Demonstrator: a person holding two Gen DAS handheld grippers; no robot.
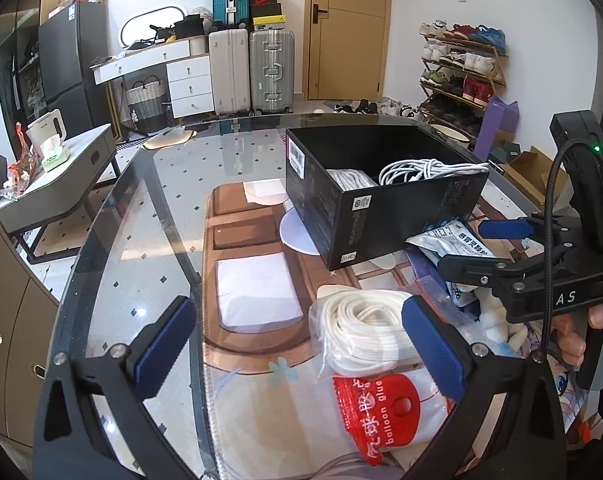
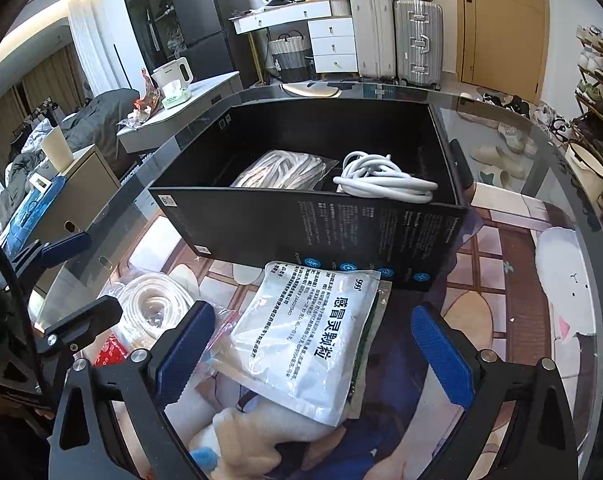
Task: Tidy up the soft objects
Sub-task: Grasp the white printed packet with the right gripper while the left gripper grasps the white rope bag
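Note:
A black box (image 1: 381, 200) stands on the glass table, holding a coiled white cable (image 1: 429, 170) and a bagged white rope (image 1: 349, 179). My left gripper (image 1: 299, 348) is open; a second bagged white rope coil (image 1: 357, 332) and a red balloon-glue bag (image 1: 385, 412) lie by its right finger. My right gripper (image 2: 313, 354) is open above a white medicine pouch (image 2: 301, 340), which rests on a cream plush toy (image 2: 261, 432) just in front of the black box (image 2: 309, 224). The rope bag (image 2: 153, 304) lies to its left. Neither gripper holds anything.
The glass table's curved edge (image 1: 113, 208) runs along the left. Past it stands a side table (image 1: 61, 176) with a kettle and wipes. Suitcases (image 1: 253, 68), white drawers, a door and a shoe rack (image 1: 461, 68) line the far wall. Bare glass lies left of the box.

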